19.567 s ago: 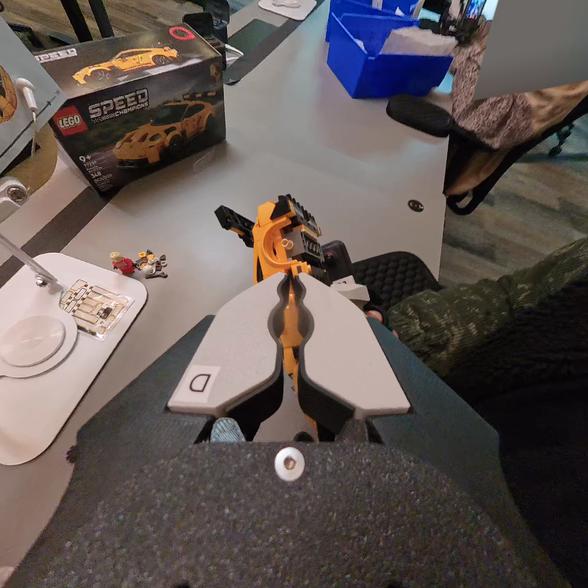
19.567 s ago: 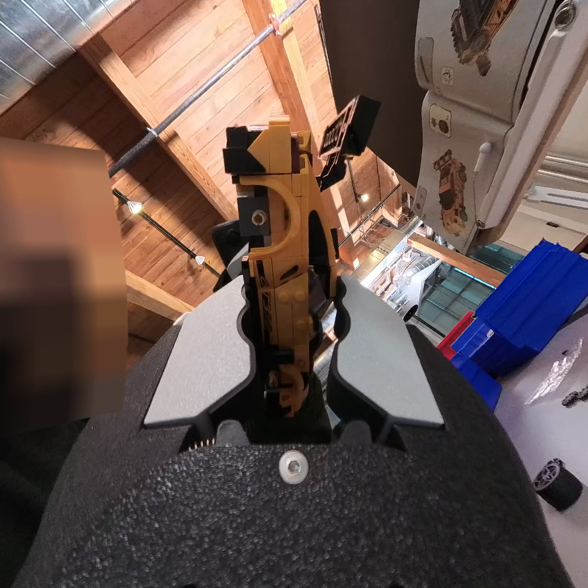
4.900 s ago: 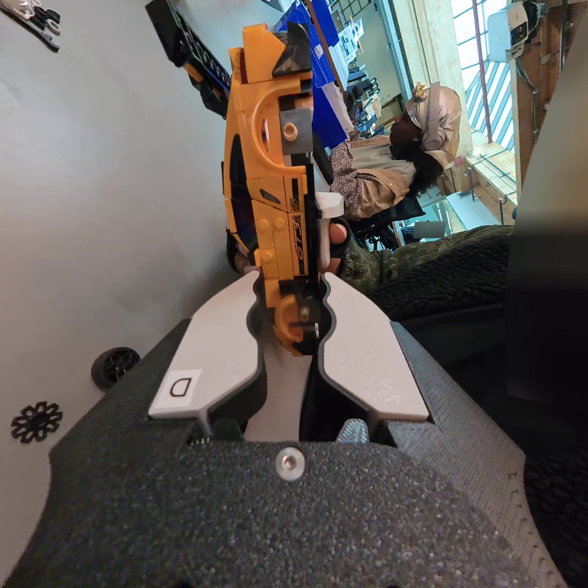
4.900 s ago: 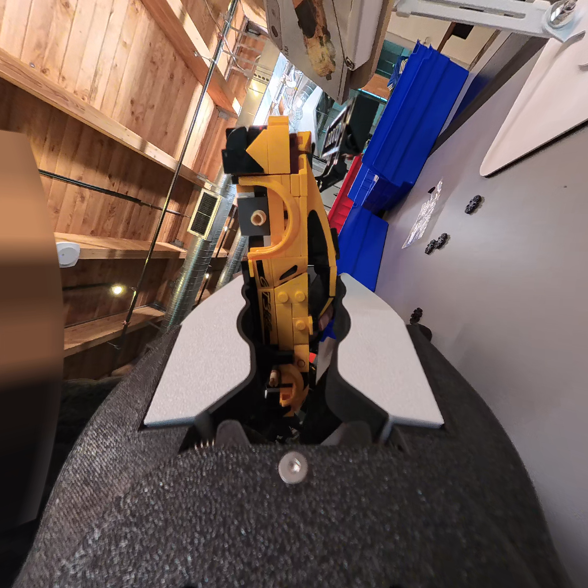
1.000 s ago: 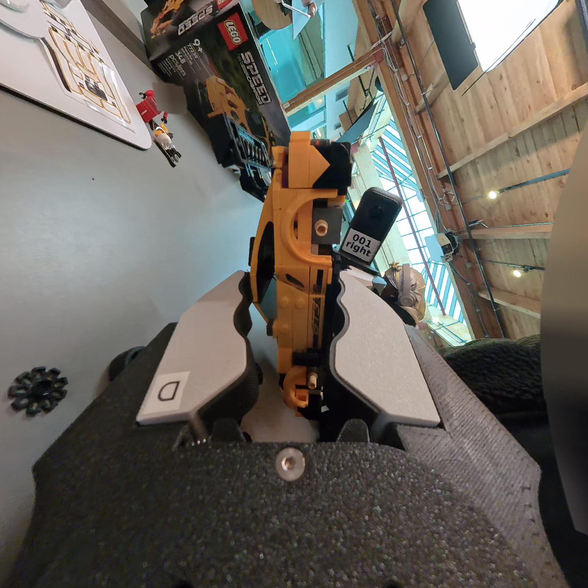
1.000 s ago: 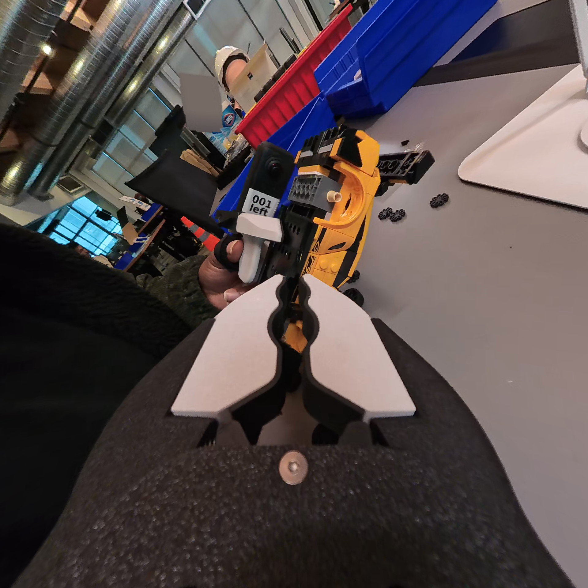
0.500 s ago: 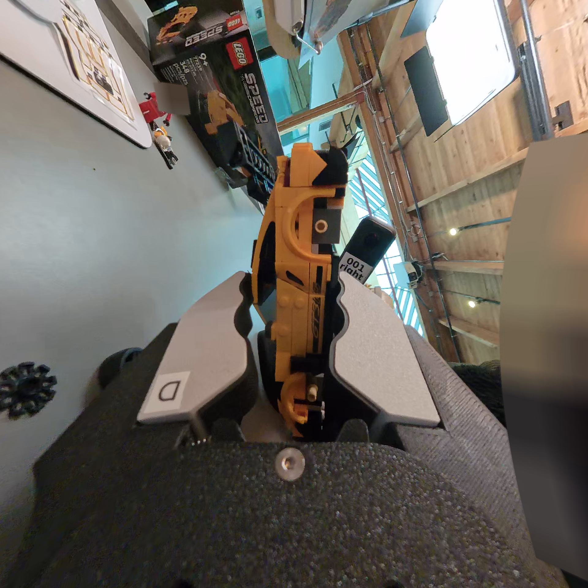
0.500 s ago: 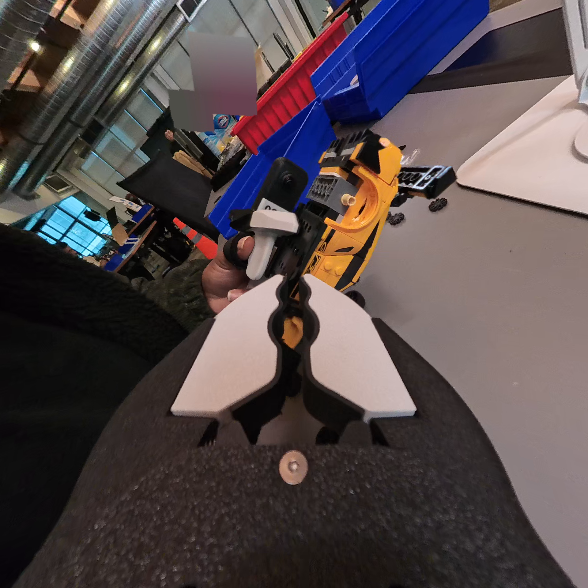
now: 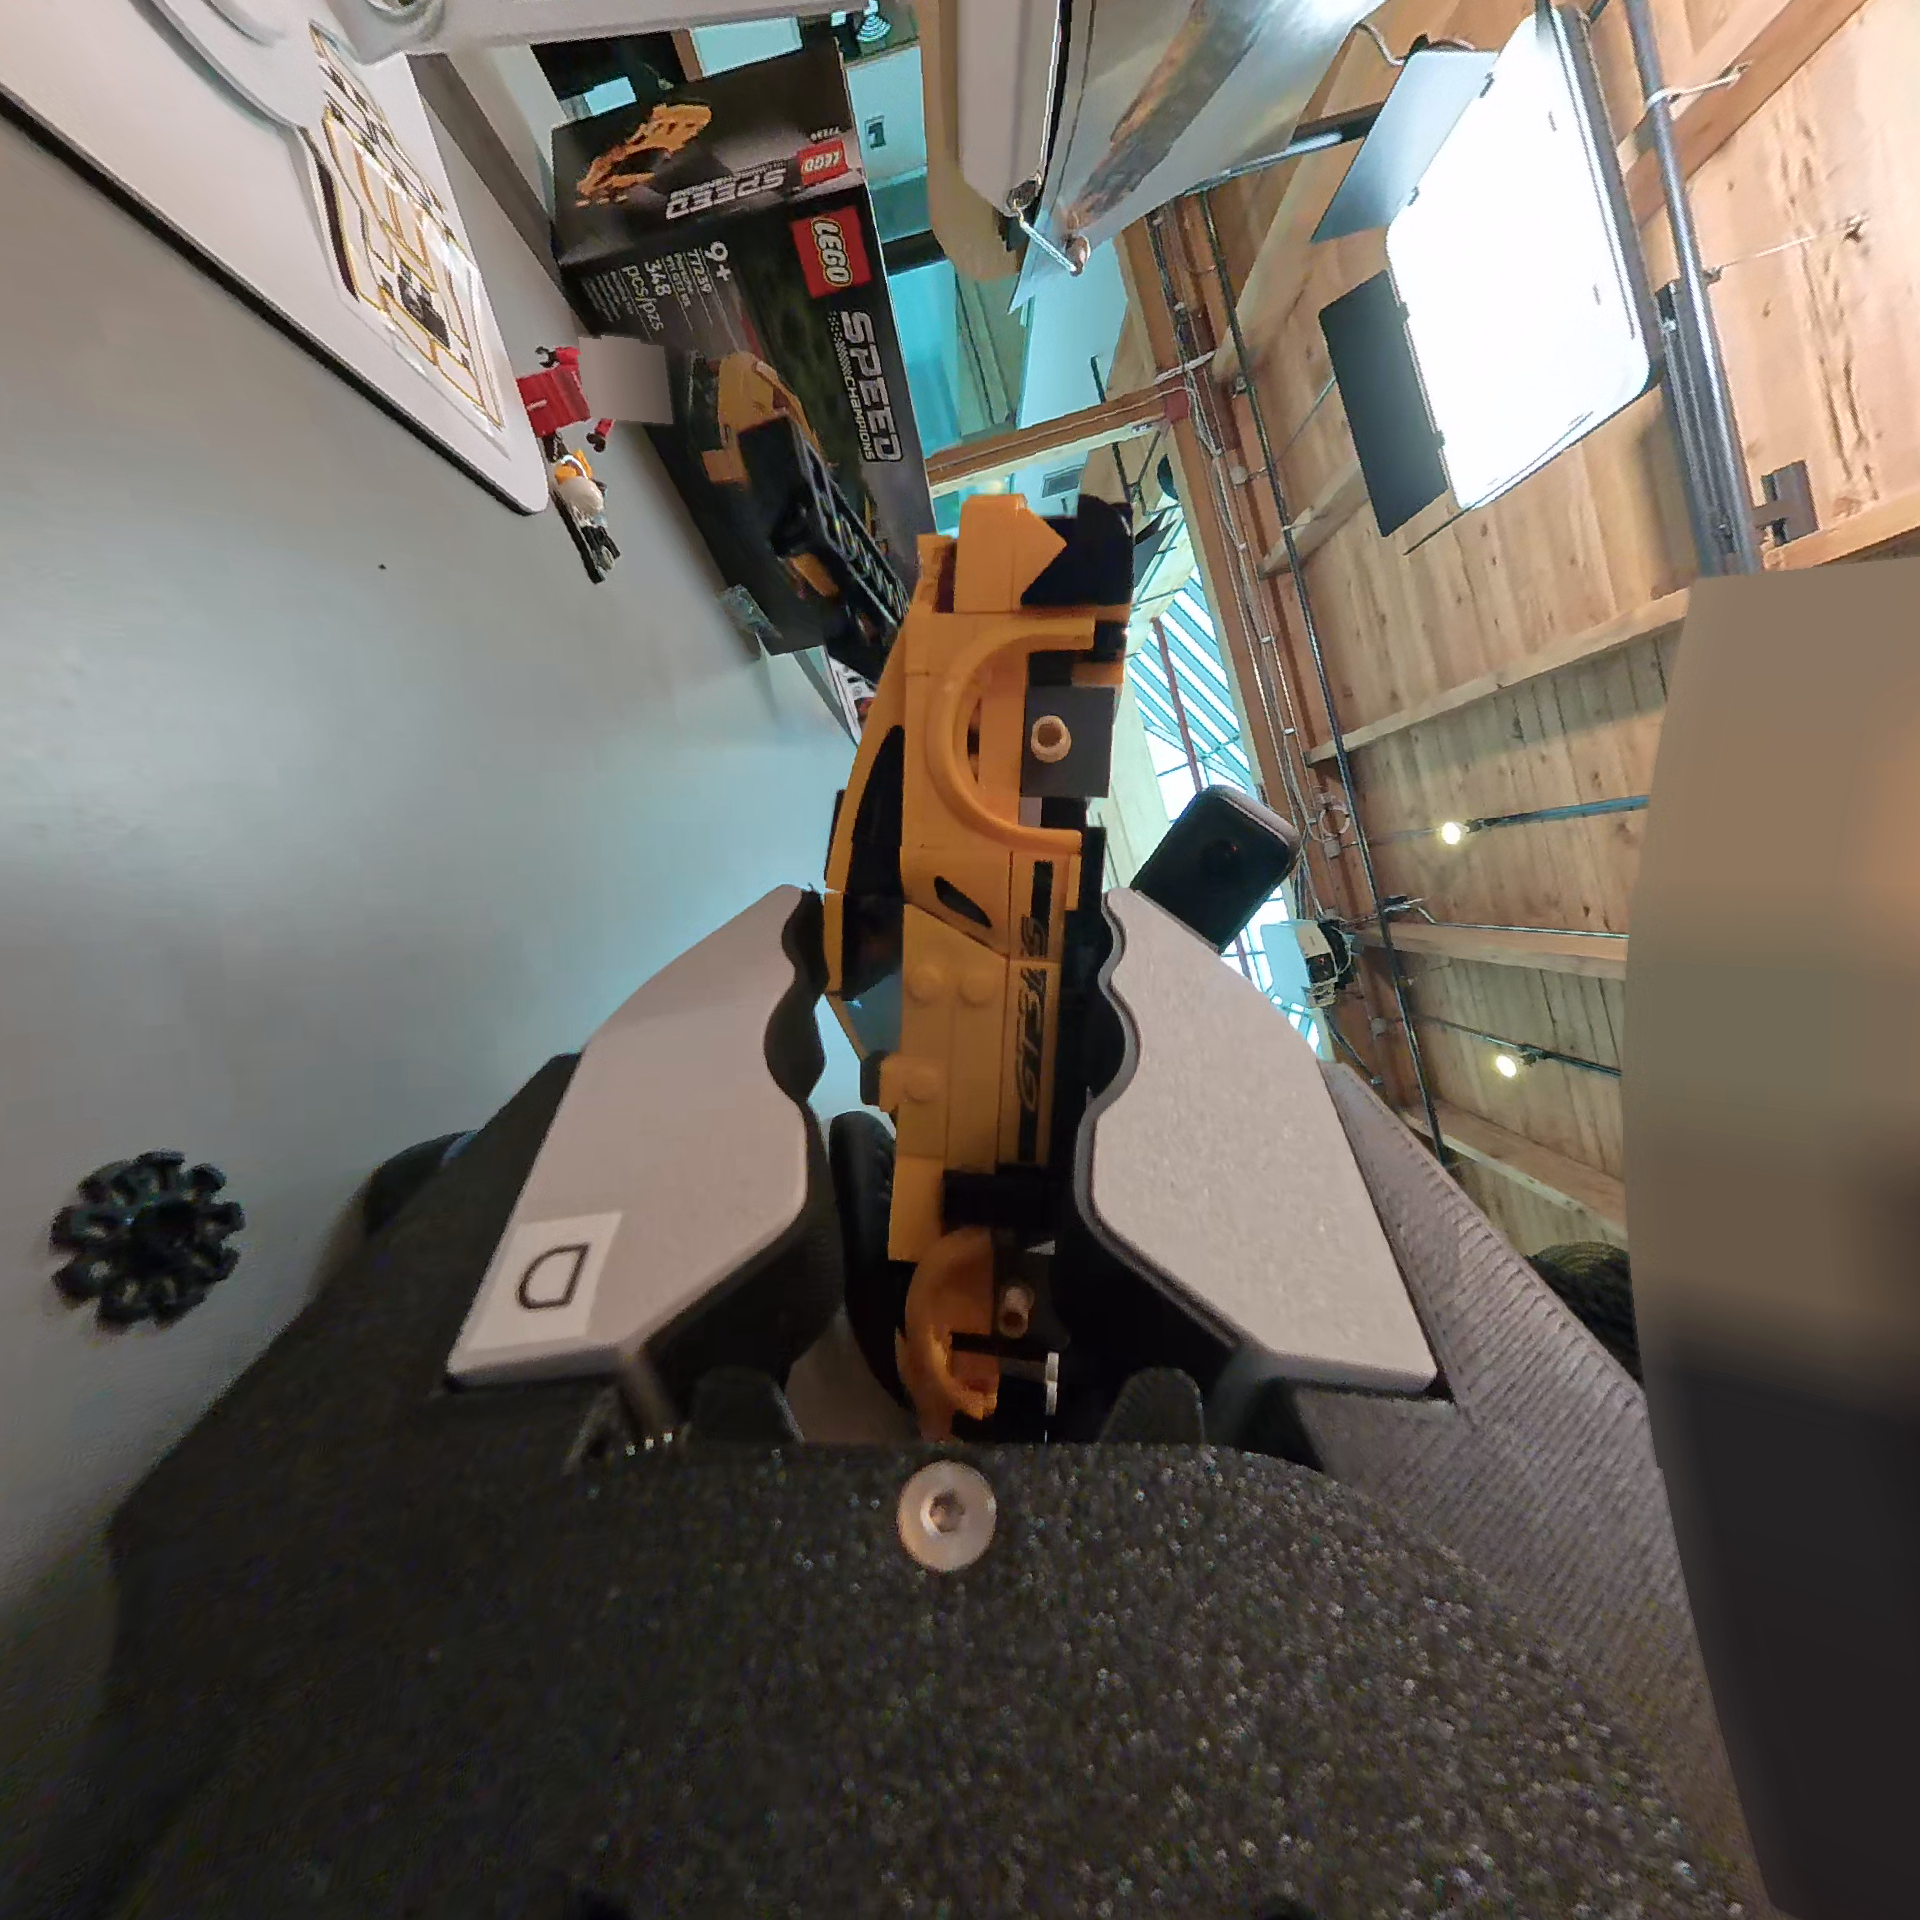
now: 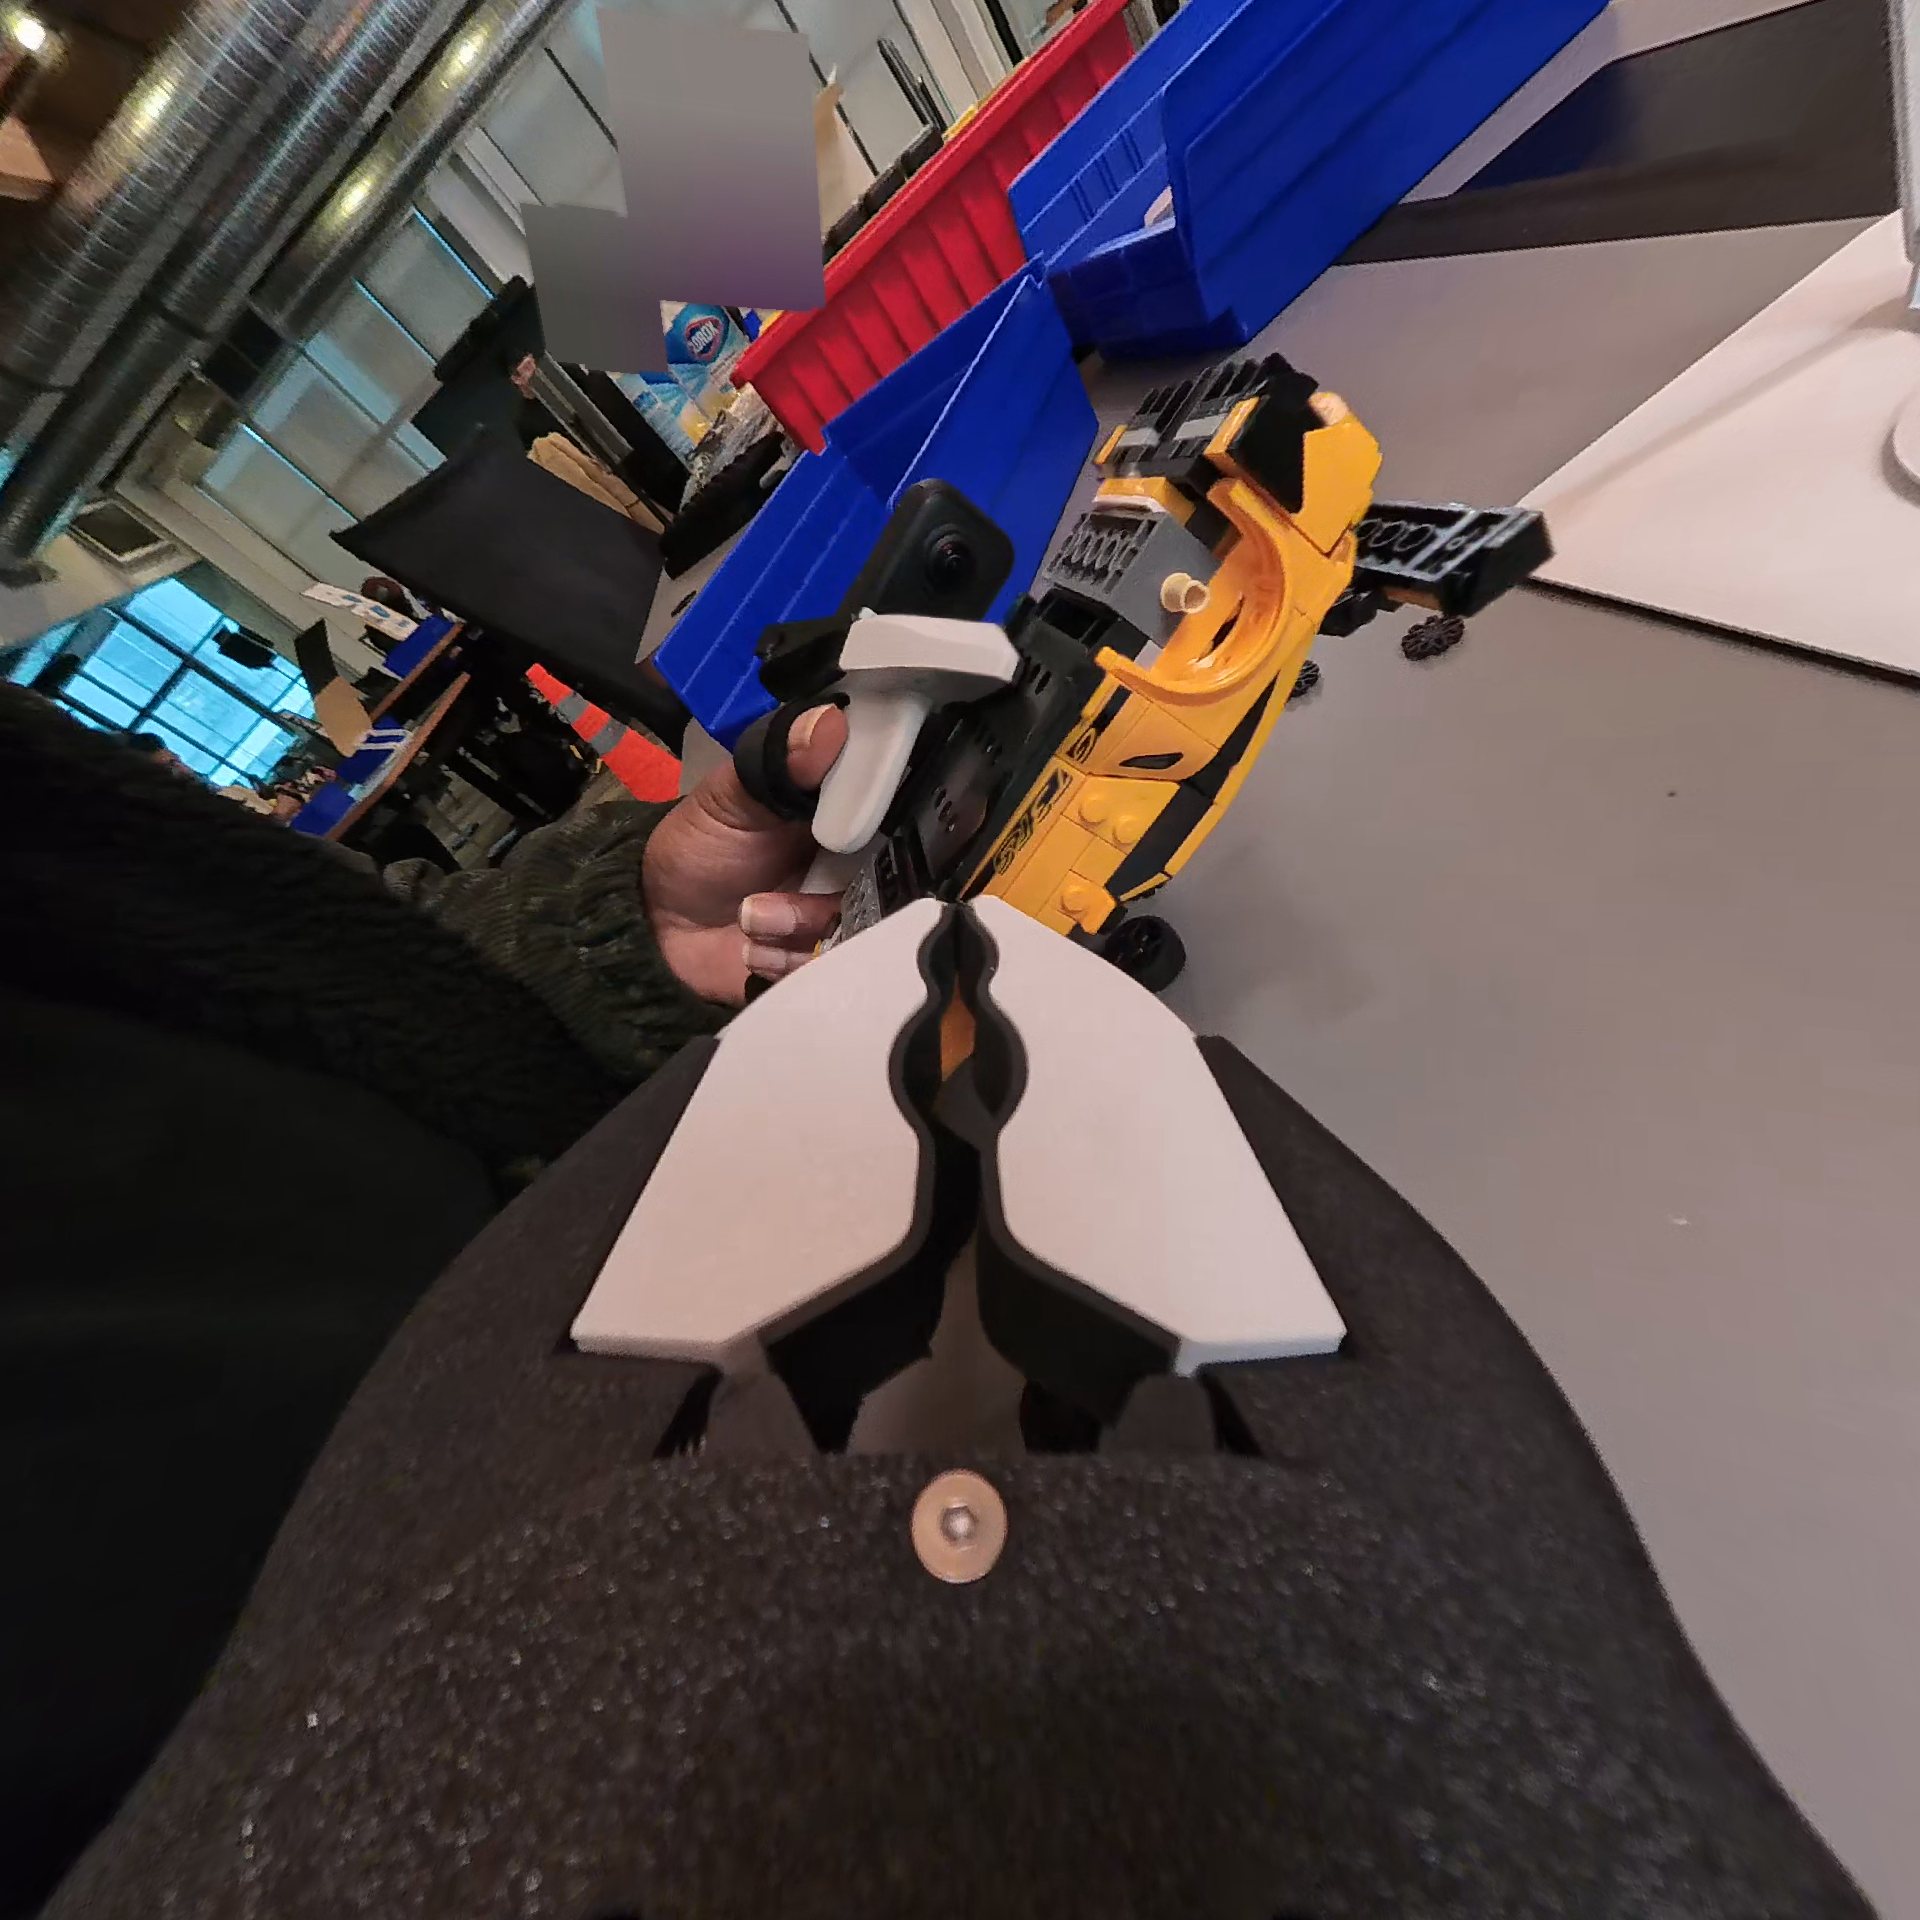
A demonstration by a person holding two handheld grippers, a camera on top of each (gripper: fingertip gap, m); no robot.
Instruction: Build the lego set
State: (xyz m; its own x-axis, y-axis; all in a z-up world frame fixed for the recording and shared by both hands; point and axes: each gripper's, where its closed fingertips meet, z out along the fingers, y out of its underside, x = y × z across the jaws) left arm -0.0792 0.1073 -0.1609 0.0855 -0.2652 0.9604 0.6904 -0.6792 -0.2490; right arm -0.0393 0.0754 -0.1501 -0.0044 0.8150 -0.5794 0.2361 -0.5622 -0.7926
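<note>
The left wrist view is showing the yellow lego car [image 9: 977, 935] standing on end between the left tongs [image 9: 961, 914], which are gripping its body from both sides. Only the right wrist view is revealing the person's hand [image 10: 727, 873] squeezing the white trigger of that tool, with the car tilted above the grey bench [image 10: 1558, 987] and its pale axle pin [image 10: 1190, 594] bare in the rear arch. The right tongs [image 10: 956, 914] are pressed nearly together on a small orange piece [image 10: 956, 1029], just beside the car's lower end; whether they touch the car is hidden. Around them, the set's box [image 9: 727, 343], a red minifigure [image 9: 556, 400], and a black rim piece [image 9: 145, 1236] are lying on the bench, while blue bins [image 10: 1299, 156] and a red bin [image 10: 935, 239] are lining the far edge.
</note>
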